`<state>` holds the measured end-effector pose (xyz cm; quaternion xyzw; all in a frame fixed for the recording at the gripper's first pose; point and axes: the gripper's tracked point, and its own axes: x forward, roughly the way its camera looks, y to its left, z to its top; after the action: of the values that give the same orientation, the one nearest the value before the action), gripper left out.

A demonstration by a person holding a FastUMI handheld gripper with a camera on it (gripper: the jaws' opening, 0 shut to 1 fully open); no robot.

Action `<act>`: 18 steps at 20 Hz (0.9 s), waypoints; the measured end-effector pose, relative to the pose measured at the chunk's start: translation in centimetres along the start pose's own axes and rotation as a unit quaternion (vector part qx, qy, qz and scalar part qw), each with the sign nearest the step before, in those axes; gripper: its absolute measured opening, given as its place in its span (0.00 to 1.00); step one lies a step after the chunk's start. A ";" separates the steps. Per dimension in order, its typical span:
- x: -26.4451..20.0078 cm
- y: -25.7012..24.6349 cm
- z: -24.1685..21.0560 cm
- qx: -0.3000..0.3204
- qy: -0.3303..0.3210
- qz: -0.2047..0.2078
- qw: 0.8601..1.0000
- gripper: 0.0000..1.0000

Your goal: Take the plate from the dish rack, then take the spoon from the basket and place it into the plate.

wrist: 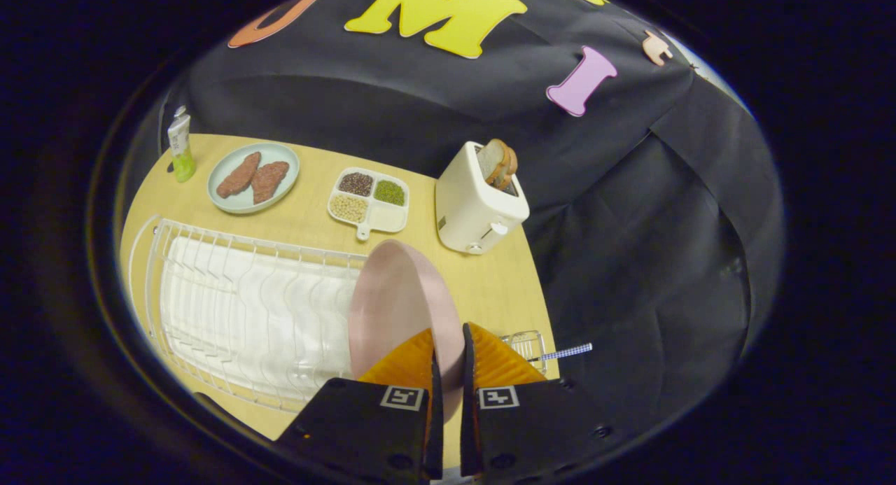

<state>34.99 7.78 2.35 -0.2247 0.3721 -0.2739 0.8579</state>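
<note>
The round, pale pink plate (399,310) stands on edge between the fingers (448,373), which are closed on its rim, one on each face, so the gripper appears to hold it. The plate rises just ahead of the fingers and leans over the near end of the white wire dish rack (245,310), which stretches away to the fingers' left on the light wooden surface (490,282). Whether the plate's lower edge rests in the rack's slots or is already clear of them cannot be told.

Judged from this, the first step is underway: the plate is gripped but not yet set down on the surface. Just to the right of the fingers sits a small wire basket (526,345), with the checked blue-and-white handle of the spoon (568,352) sticking out past it. The spoon is untouched, so fetching it and laying it in the plate is all still to come.

Beyond the plate stand a cream toaster (479,205) with bread slices, a divided white tray (369,199) of grains, and a pale green plate (253,177) carrying two brown patties.
</note>
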 end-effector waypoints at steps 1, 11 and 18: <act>-0.7 -0.1 0.2 0.002 -0.016 -0.016 1.000 0.15; -7.8 0.4 -4.2 0.023 -0.055 0.072 0.996 0.15; -8.9 1.4 -13.6 0.087 -0.039 0.219 0.971 0.15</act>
<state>20.00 11.98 -2.33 -0.0733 0.3531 -0.1016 0.9272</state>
